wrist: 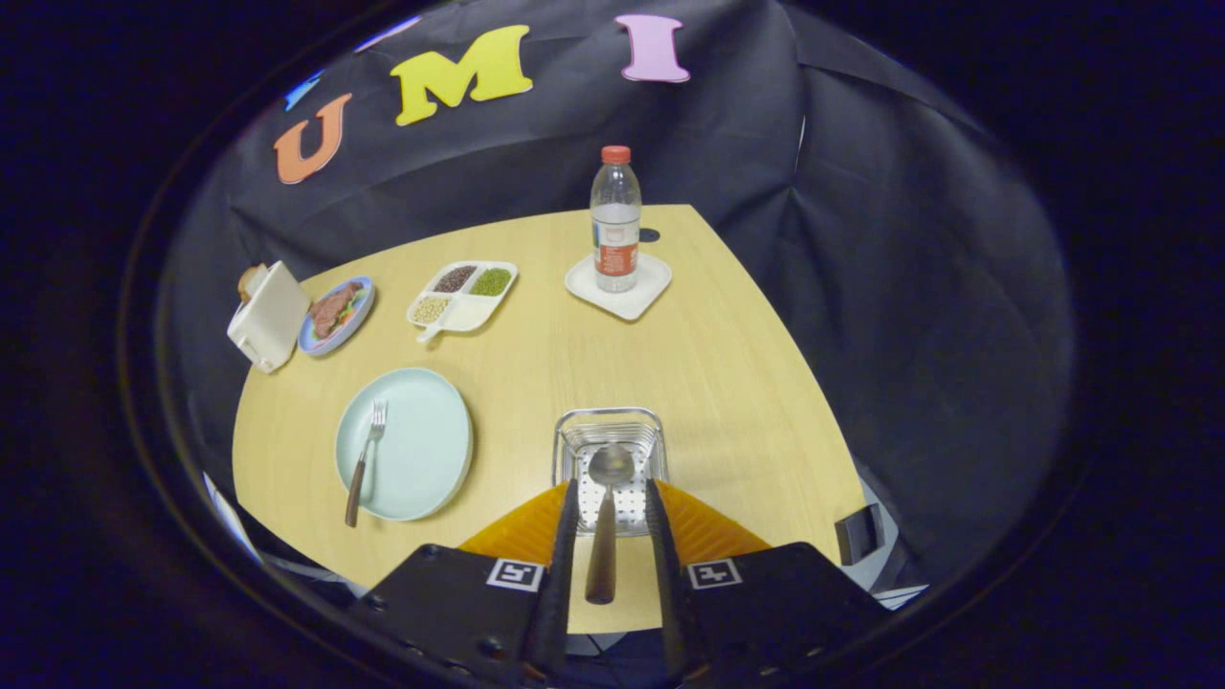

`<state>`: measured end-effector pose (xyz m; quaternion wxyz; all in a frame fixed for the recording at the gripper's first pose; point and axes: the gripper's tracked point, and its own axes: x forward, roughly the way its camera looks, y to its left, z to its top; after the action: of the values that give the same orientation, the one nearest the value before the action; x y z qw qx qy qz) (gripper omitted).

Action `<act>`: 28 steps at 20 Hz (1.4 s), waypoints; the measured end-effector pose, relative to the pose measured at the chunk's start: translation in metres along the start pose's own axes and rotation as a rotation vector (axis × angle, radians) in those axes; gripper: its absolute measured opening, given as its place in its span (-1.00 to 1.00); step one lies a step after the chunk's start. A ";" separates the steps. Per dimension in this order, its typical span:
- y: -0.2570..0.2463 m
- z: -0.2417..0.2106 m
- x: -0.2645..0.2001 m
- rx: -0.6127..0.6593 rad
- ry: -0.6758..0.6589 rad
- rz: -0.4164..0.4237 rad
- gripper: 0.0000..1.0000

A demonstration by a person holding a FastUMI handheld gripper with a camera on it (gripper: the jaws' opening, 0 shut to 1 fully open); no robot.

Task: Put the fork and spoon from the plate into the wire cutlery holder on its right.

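Gripper view shows the spoon (607, 507) lying between the fingers, bowl forward over the holder (610, 450), handle back toward the gripper (610, 536). The jaws stand a little wider than the handle, with a gap visible on each side, so I cannot tell whether they grip it or have just let go. Bowl-first over the basket suits a drop straight in. The holder sits near the table's (727, 383) front edge, just right of the plate (426, 450). The fork (364, 464) rests on the plate's left side, tines up, handle overhanging the rim toward the front edge, easy to pinch next. Beyond stand a snack tray (464, 295), a bottle (615, 222) on a coaster, and a food plate (337, 314) at the far left corner.
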<state>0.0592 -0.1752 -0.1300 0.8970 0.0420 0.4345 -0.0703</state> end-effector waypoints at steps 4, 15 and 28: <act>0.013 0.012 -0.011 -0.062 -0.071 -0.019 0.42; 0.119 0.012 -0.018 -0.134 -0.064 0.080 0.93; 0.251 -0.030 0.051 -0.198 0.105 0.209 0.91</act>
<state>0.1082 0.0718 -0.1851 0.8752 0.0022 0.4788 0.0690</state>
